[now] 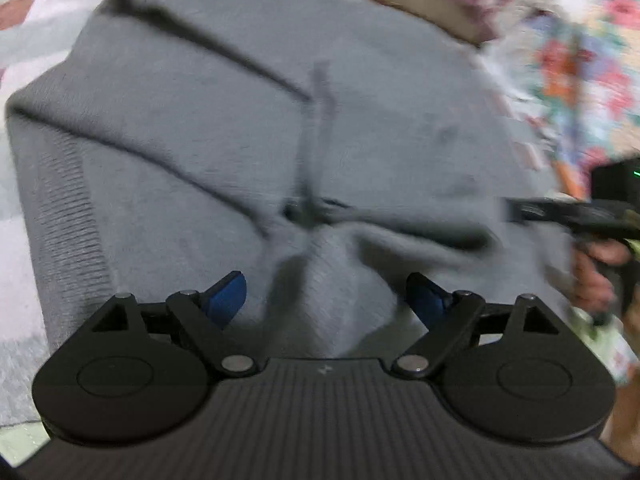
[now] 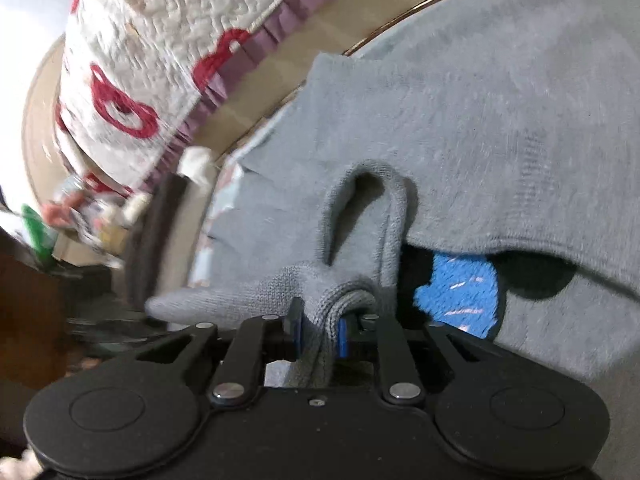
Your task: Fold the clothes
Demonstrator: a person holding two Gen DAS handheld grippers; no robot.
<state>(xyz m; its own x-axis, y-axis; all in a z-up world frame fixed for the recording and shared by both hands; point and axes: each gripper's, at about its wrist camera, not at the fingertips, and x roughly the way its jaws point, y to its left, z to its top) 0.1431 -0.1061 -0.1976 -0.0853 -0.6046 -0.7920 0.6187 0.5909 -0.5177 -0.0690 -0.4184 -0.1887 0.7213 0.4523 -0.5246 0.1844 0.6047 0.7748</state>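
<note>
Left wrist view looks down on a grey sweater (image 1: 240, 128) spread over a pale patterned bed cover (image 1: 24, 240), its ribbed hem at the left edge and dark fold lines crossing the knit. The left hand-held gripper (image 1: 326, 300) hovers over a bunched ridge of the fabric with its blue pads (image 1: 226, 298) spread wide — nothing is pinched between them. At the right edge the right hand-held gripper (image 1: 560, 212) reaches in over the sweater, a person's hand (image 1: 596, 276) wrapped around its grip, and a floral cloth (image 1: 580, 72) lies beyond. The picture is blurred.

Right wrist view shows the right hand-held gripper (image 2: 320, 330) clamped on a folded ribbed edge of the sweater (image 2: 500, 120) — the knit runs between both pads. A blue patch (image 2: 460, 292) shows under a lifted fold. A quilted white cover (image 2: 160, 32) with red motifs and a purple frill sits at upper left.
</note>
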